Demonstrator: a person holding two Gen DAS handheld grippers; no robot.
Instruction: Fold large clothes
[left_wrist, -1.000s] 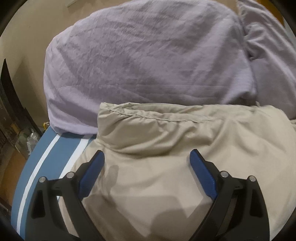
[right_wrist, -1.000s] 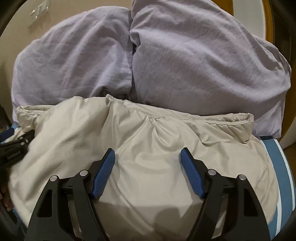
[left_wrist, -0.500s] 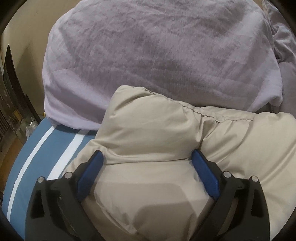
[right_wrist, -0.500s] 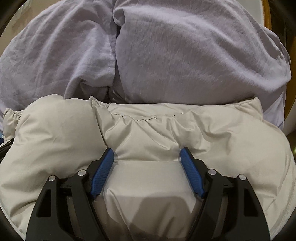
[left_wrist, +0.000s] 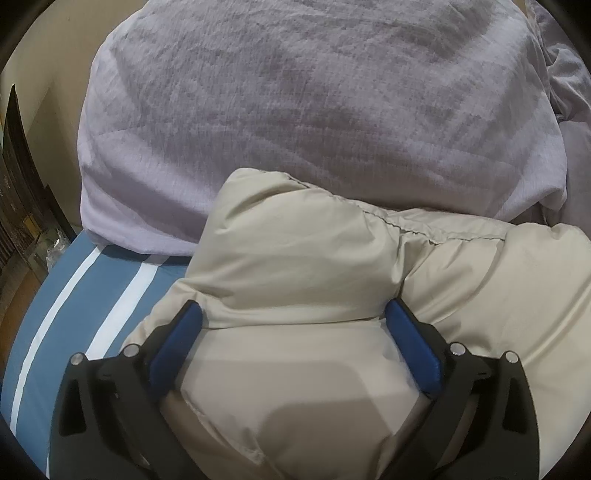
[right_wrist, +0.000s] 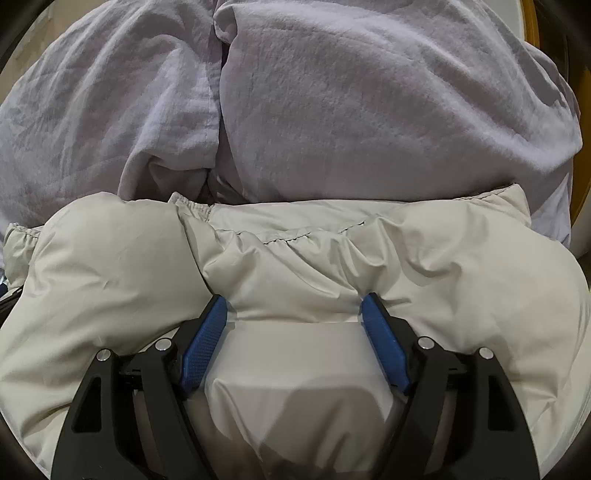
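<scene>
A puffy beige jacket (left_wrist: 295, 258) lies on the bed in front of the lavender bedding. My left gripper (left_wrist: 293, 306) is pushed down into its left end, where a stitched hem folds over. Its jaws are opening, and a bulge of jacket fills the gap without being pinched. In the right wrist view the jacket (right_wrist: 110, 258) spreads across the whole width. My right gripper (right_wrist: 294, 300) is pressed into its middle, open, with padding swelling up between the blue pads (right_wrist: 201, 354). The fabric hides what lies under both grippers.
Two plump lavender pillows or duvet folds (left_wrist: 295, 110) (right_wrist: 369, 110) rise right behind the jacket. A blue sheet with white stripes (left_wrist: 74, 295) shows at the left. Dark furniture (left_wrist: 18, 184) stands past the bed's left edge, and a wooden frame (right_wrist: 532, 22) at the far right.
Both grippers have sunk from just above the jacket into its padding, which now bulges around and between the fingers. The left jaws stand slightly wider.
</scene>
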